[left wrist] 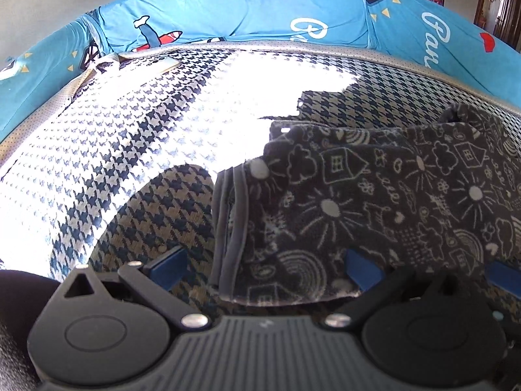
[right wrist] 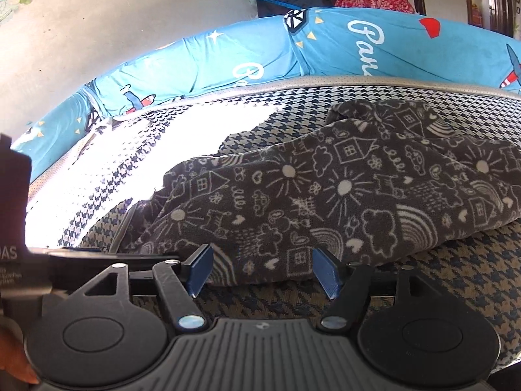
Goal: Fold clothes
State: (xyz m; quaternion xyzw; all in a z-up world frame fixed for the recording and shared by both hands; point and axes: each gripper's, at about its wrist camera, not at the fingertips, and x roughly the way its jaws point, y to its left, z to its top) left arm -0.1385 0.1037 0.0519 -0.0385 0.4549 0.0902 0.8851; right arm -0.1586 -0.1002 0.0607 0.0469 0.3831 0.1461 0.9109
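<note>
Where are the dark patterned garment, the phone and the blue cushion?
dark patterned garment (right wrist: 342,189): right wrist view, on a sun drawing in its middle.
phone (left wrist: 153,63): left wrist view, on its flat pale back.
blue cushion (left wrist: 244,9): left wrist view, on its plain front.

left tongs (left wrist: 265,268): black linkage arms, blue pads, silver rivets, grey ribbed housing, round black discs either side. right tongs (right wrist: 262,270): same build, blue ridged pads. black block with white lettering (right wrist: 13,254) at left edge of right view.
</note>
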